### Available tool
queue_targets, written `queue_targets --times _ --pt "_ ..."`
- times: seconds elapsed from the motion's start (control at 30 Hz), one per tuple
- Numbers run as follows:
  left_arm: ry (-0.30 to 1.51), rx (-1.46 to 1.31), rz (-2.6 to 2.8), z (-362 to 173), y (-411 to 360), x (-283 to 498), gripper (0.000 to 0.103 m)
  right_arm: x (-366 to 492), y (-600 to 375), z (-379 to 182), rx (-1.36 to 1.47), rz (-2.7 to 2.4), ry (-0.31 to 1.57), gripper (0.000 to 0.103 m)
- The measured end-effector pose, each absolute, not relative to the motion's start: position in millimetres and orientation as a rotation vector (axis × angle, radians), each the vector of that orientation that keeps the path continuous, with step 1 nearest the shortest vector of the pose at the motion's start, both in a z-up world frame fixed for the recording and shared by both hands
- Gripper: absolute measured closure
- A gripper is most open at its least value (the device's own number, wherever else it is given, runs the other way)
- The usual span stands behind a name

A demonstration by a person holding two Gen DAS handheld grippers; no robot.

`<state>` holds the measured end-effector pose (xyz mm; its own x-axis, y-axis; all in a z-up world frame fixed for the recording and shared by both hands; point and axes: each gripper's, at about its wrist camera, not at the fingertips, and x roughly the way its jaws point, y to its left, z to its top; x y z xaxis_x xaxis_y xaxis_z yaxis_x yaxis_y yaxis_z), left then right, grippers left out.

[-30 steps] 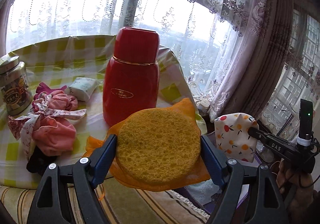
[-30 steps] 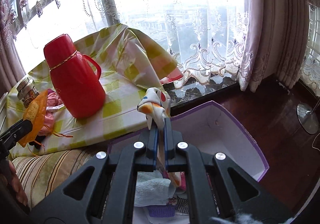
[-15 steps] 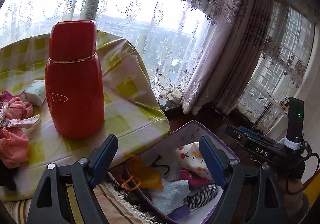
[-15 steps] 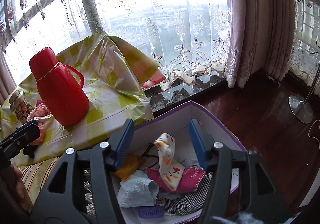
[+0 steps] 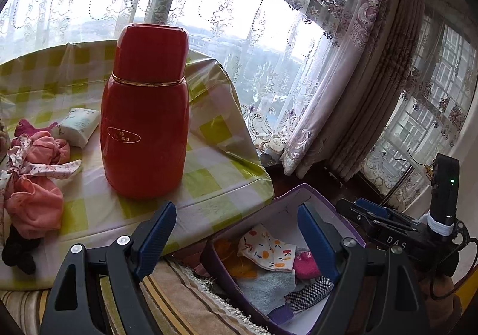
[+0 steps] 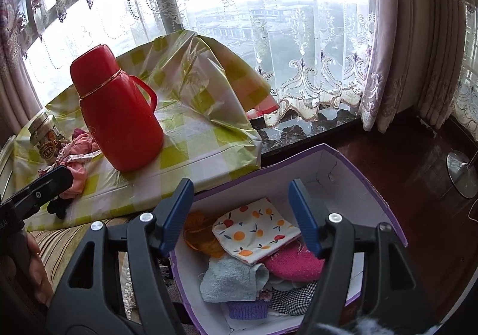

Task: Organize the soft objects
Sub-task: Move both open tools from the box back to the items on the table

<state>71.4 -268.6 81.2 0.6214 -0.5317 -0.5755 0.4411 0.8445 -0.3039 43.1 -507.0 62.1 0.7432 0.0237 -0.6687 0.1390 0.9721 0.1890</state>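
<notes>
Above a purple-edged box (image 6: 361, 169) beside the desk (image 5: 209, 185), both grippers hang empty: the left gripper (image 5: 236, 230) has its fingers spread wide, the right gripper (image 6: 240, 212) has fingers opening, nothing between them. Inside the box lie a fruit-print cloth (image 6: 257, 230), orange sponge (image 6: 200, 236), blue towel (image 6: 230, 275) and pink cloth (image 6: 295, 263); deeper layers are hidden. More pink cloths (image 5: 33, 194) sit at the desk's left edge, cut off. A red flask (image 5: 145, 114) bears an unreadable gold oval label; "DAS" marks the right gripper's body.
</notes>
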Motion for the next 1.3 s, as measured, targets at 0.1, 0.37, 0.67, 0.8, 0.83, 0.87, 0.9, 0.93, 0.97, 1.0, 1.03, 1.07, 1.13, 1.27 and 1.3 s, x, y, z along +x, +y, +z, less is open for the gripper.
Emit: queue_targets --times 0.1,0.37,0.67,0.8,0.83,0.87,0.9,0.93,0.97,1.0,1.03,1.07,1.13,1.27,1.3 --pt "0.696 -0.153 -0.534 82 -253 73 0.019 45 -491 64 0.213 -0.027 0.739 0.032" --pt "0.682 -0.219 -0.434 79 -197 82 0.019 55 -443 60 0.169 0.079 0.777 0.031" --pt "0.665 -0.274 -0.313 75 -133 90 0.019 66 -390 59 0.108 0.179 0.809 0.029" --pt "0.661 -0.297 -0.263 73 -105 96 0.019 72 -369 56 0.082 0.227 0.829 0.028" --pt "0.659 -0.300 -0.252 73 -99 97 0.019 73 -364 55 0.075 0.239 0.834 0.028" --pt "0.658 -0.301 -0.243 73 -93 99 0.019 75 -359 55 0.068 0.251 0.839 0.028" --pt "0.656 -0.303 -0.236 73 -88 101 0.019 76 -354 55 0.062 0.261 0.842 0.028" --pt "0.654 -0.306 -0.227 74 -82 103 0.019 78 -350 54 0.055 0.271 0.846 0.028" --pt "0.653 -0.310 -0.220 74 -77 106 0.021 80 -346 54 0.050 0.279 0.847 0.028" --pt "0.656 -0.313 -0.214 74 -71 110 0.022 81 -342 54 0.047 0.286 0.848 0.028" --pt "0.662 -0.311 -0.205 74 -67 114 0.024 82 -338 54 0.046 0.293 0.850 0.028" --pt "0.668 -0.308 -0.195 74 -61 118 0.026 84 -334 53 0.044 0.300 0.853 0.028" --pt "0.685 -0.299 -0.184 72 -54 127 0.027 87 -327 52 0.039 0.316 0.860 0.027" --pt "0.722 -0.254 -0.183 68 -48 144 0.029 94 -311 49 0.023 0.347 0.878 0.027" --pt "0.730 -0.242 -0.183 67 -48 149 0.029 96 -308 48 0.020 0.352 0.881 0.027"
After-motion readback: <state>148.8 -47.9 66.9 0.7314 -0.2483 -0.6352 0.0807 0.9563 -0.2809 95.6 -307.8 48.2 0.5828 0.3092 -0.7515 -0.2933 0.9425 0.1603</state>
